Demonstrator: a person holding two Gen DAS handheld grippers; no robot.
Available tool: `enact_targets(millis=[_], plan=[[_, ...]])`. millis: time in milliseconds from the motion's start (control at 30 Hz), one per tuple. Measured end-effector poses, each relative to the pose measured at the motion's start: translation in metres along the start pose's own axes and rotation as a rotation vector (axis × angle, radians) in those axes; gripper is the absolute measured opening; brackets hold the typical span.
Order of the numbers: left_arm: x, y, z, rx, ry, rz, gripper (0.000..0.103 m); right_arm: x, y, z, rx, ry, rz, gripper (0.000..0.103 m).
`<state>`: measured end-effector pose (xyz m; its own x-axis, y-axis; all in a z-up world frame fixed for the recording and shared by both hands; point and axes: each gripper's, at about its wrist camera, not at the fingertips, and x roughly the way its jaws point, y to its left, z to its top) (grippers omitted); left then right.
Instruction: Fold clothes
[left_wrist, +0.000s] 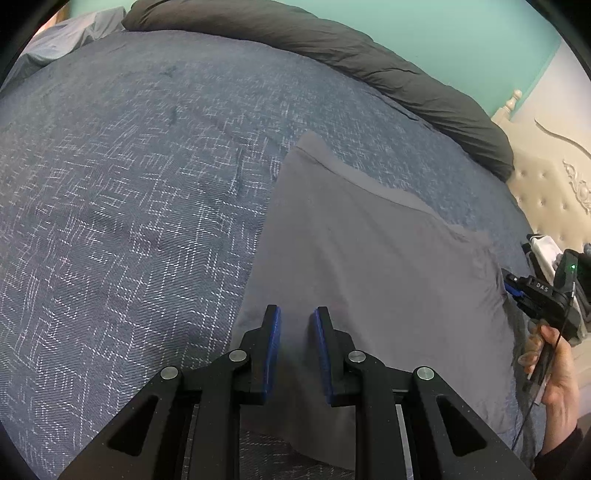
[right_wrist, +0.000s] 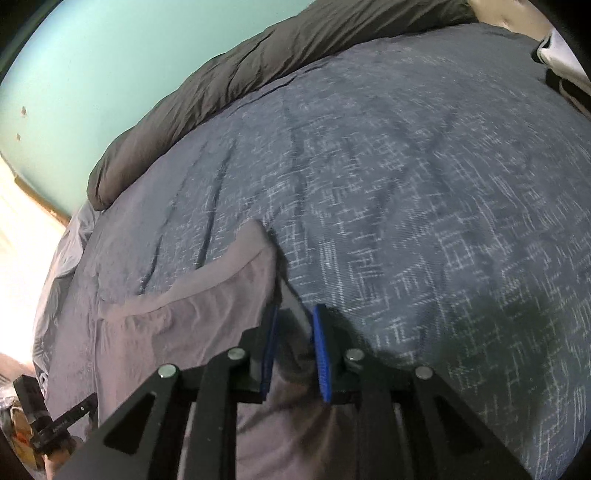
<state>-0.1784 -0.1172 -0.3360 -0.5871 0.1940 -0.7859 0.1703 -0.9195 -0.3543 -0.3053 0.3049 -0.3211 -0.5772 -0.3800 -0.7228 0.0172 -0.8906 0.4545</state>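
A grey garment (left_wrist: 369, 266) lies spread flat on the blue patterned bedspread (left_wrist: 129, 203). My left gripper (left_wrist: 295, 314) stands over its near left part, blue pads a little apart with only flat cloth showing in the gap. My right gripper (left_wrist: 511, 288), held by a hand (left_wrist: 557, 376), is at the garment's right edge, where wrinkles run toward it. In the right wrist view the grey garment (right_wrist: 184, 332) has its edge raised between the right gripper (right_wrist: 295, 314) pads, which close on the cloth. The left gripper (right_wrist: 90, 402) shows at the lower left.
A rolled dark grey duvet (left_wrist: 369, 62) runs along the far side of the bed below a teal wall (right_wrist: 92, 74). A cream tufted headboard (left_wrist: 554, 192) stands at the right. Wide bedspread (right_wrist: 424, 221) lies beyond the garment.
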Motion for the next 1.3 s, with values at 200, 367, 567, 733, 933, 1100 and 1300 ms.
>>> enact_targets(millis=[200,367,567,733,933,1100,1300], plan=[[-0.001,0.001,-0.001,0.0,0.001,0.002,0.02,-0.006,-0.017,0.004,0.083,-0.056,0.048,0.001],[-0.002,0.001,-0.002,0.0,0.0,0.004,0.02,-0.004,-0.038,0.005,0.205,-0.077,0.101,0.001],[-0.001,-0.001,-0.001,0.0,0.001,0.005,0.02,0.001,-0.064,-0.003,0.351,-0.072,0.18,0.001],[-0.001,0.001,-0.001,-0.002,0.001,0.002,0.02,0.005,-0.058,0.001,0.333,-0.049,0.128,0.002],[0.0,0.003,0.003,-0.014,-0.008,0.007,0.02,-0.007,-0.046,0.004,0.274,-0.095,0.092,0.015],[-0.001,0.005,0.007,-0.032,-0.021,0.001,0.02,-0.016,-0.019,0.012,0.168,-0.092,0.091,0.029],[-0.003,0.007,0.009,-0.034,-0.026,-0.007,0.02,0.007,0.012,0.025,-0.007,0.03,0.012,0.029]])
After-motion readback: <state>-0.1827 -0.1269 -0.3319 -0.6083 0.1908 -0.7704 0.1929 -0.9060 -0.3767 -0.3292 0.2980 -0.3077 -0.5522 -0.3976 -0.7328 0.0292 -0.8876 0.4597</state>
